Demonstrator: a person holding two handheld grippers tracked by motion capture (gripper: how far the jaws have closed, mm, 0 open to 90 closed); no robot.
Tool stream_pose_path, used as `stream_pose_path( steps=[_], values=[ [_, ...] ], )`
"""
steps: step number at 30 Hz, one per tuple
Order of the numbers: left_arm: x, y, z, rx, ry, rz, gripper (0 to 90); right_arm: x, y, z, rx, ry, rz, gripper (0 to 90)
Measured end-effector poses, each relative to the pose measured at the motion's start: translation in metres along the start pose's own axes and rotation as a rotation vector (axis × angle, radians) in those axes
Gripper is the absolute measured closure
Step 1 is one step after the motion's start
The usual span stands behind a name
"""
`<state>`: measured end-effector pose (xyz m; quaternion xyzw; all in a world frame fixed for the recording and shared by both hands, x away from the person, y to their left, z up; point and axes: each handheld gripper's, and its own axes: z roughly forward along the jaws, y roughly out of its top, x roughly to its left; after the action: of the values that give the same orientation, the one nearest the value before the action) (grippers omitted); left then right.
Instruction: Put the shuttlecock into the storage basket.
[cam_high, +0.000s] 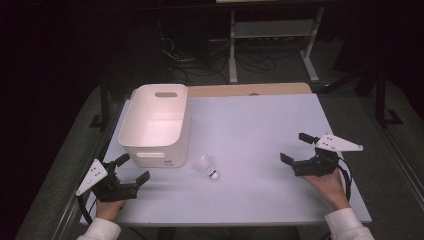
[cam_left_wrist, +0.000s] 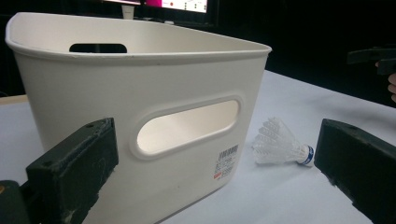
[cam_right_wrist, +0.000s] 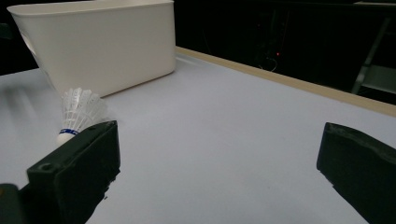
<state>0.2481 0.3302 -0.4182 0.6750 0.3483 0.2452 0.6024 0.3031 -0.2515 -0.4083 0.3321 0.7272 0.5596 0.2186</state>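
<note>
Shuttlecock (cam_high: 207, 166) lies on its side on the table (cam_high: 260, 130), just beside the white bin's (cam_high: 155, 125) near corner, between both grippers. Left gripper (cam_high: 134, 168) & right gripper (cam_high: 299, 148) — jaws spread, nothing held. Risk: feathers crush if pinched hard, or it rolls off the cork when nudged. Pale matte tabletop, wood far edge — dark room w/ cables, metal rack behind.

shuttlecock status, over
Left gripper and right gripper open, empty. Shuttlecock on its side beside white bin, untouched. Nothing in the way.
</note>
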Motion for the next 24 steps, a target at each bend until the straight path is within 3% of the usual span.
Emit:
stream_pose_path(
  steps=[3, 6, 16, 19, 22, 24],
  values=[
    [-0.0008, 0.0005, 0.0009, -0.014, -0.009, -0.006, 0.0, 0.001, -0.0001, 0.0002, 0.001, 0.0, -0.003, 0.0],
    [0.001, 0.0006, 0.0013, 0.006, -0.005, 0.012, 0.0, 0.0017, 0.0, -0.0001, 0.007, -0.001, -0.001, 0.0],
    [0.0016, 0.0006, 0.0025, 0.006, 0.0, 0.01, 0.0, 0.002, 0.0014, -0.0003, 0.021, -0.011, 0.001, 0.0],
    [0.0008, -0.0003, 0.0045, 0.0, 0.003, -0.005, 0.0, 0.0036, 0.0029, 0.001, 0.037, -0.027, -0.005, 0.0],
    [0.001, -0.0005, 0.0045, 0.017, 0.004, 0.006, 0.0, 0.0039, 0.0049, 0.0016, 0.033, -0.039, -0.029, 0.0],
    [-0.0002, -0.0006, 0.005, 0.012, 0.003, 0.003, 0.0, 0.0057, 0.006, 0.0018, 0.046, -0.034, -0.011, 0.0]
  ],
)
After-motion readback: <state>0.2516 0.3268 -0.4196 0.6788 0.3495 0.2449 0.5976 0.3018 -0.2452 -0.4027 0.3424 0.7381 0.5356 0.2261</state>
